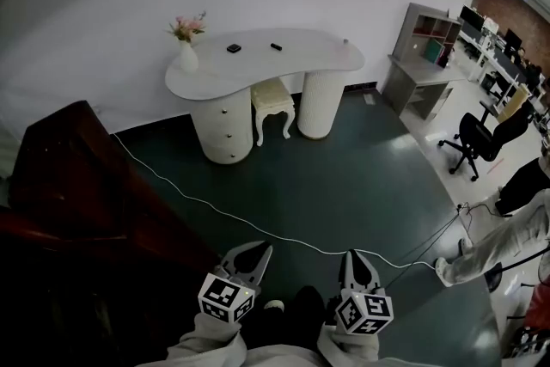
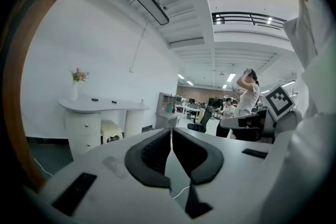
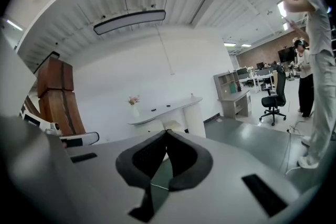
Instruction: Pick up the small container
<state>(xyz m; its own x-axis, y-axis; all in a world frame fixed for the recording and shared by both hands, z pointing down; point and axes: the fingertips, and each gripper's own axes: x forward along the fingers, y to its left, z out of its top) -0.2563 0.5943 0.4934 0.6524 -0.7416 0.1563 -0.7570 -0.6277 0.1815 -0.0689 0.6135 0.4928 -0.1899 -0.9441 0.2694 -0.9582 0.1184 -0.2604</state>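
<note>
Standing view across a room with a dark green floor (image 1: 344, 185) and a dark red-brown wooden structure (image 1: 69, 185) at the left. A curved white desk (image 1: 292, 56) stands against the far wall on two round pedestals, with a cream stool (image 1: 273, 103) tucked between them, and a white cable (image 1: 206, 202) runs over the floor in front of it. The left gripper (image 1: 258, 250) and right gripper (image 1: 355, 253) sit at the lower edge of the head view, close to the body, side by side, on pale sleeves (image 1: 206, 339). Both point forward toward the desk, only slightly downward. In the left gripper view the left gripper (image 2: 171, 131) has its black pads pressed together at the tips with nothing between them. The right gripper (image 3: 167, 132) shows the same in its own view. A white vase (image 1: 188, 58) at the desk's left end holds pink flowers (image 1: 186, 27). Two small dark items (image 1: 233, 48) (image 1: 276, 46) lie on the desk top, well apart from both grippers. Which of them is the task's container cannot be told at this range.
</note>
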